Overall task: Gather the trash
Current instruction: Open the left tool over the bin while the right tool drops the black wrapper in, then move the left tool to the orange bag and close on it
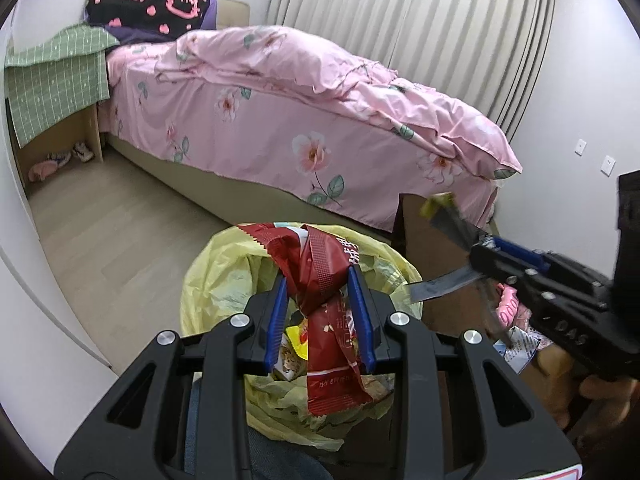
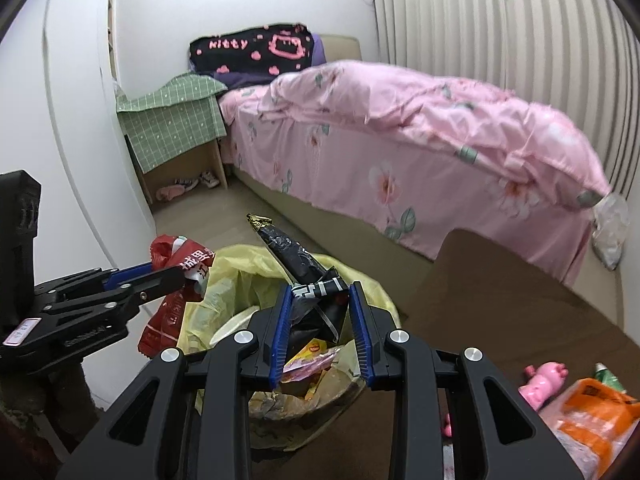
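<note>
A bin lined with a yellow bag stands on the floor by the bed, with wrappers inside; it also shows in the right wrist view. My left gripper is shut on a red snack wrapper held over the bin; the gripper and the red wrapper also show at left in the right wrist view. My right gripper is shut on a black wrapper over the bin; the gripper and its dark wrapper show at right in the left wrist view.
A bed with a pink floral quilt runs along the curtain. A brown table at right carries a pink toy and an orange packet. A nightstand under green cloth stands at the bed's head.
</note>
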`<state>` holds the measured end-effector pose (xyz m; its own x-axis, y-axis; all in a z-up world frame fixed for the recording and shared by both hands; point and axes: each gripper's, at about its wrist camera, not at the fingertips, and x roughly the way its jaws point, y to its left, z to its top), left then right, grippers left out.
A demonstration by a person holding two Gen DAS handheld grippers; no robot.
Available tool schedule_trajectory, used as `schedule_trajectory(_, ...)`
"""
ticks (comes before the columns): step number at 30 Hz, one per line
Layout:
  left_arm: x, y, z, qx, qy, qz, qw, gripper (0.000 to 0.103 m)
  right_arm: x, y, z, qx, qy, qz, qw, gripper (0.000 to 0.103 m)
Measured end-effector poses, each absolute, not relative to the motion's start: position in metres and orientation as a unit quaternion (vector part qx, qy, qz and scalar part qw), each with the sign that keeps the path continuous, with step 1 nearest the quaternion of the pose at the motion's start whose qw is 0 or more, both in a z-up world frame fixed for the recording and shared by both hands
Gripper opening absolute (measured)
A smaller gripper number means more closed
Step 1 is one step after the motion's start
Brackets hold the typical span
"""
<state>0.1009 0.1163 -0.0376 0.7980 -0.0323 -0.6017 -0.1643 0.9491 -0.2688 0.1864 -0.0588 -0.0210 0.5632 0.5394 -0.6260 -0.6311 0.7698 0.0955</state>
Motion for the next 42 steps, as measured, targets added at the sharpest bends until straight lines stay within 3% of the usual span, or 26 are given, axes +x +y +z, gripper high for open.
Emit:
schedule_trajectory(11, 0.128, 0.119, -0.055, -0.163, 0.337, 0.042, 0.926, 0.029, 0.221, -0.052, -0.052, -0.05, 0.362, 0.339, 0.867, 0.031)
schedule_trajectory(16, 0.131, 0.129, -0.055, -0.201, 0.335, 0.037, 0.92, 0.045, 0.231, -0.053, -0.059, -0.024, 0.384, 0.347, 0.855, 0.036)
schedule_trajectory(19, 0.128, 0.134, -0.05, -0.21, 0.328, 0.049, 0.92, 0.046, 0.231, -0.06, -0.063, -0.008, 0.389, 0.343, 0.855, 0.043)
schedule_trajectory(23, 0.124, 0.132, -0.04, -0.201, 0.319, 0.054, 0.925, 0.048, 0.227, -0.076, -0.06, 0.003, 0.385, 0.332, 0.861, 0.043)
schedule_trajectory(31, 0.117, 0.106, -0.015, -0.175, 0.296, 0.04, 0.938, 0.05, 0.196, -0.142, -0.034, -0.004, 0.346, 0.289, 0.893, 0.043)
schedule_trajectory(42, 0.14, -0.018, -0.007, -0.108, 0.29, -0.128, 0.942, 0.054, 0.119, -0.313, -0.017, -0.055, 0.314, 0.13, 0.939, 0.043)
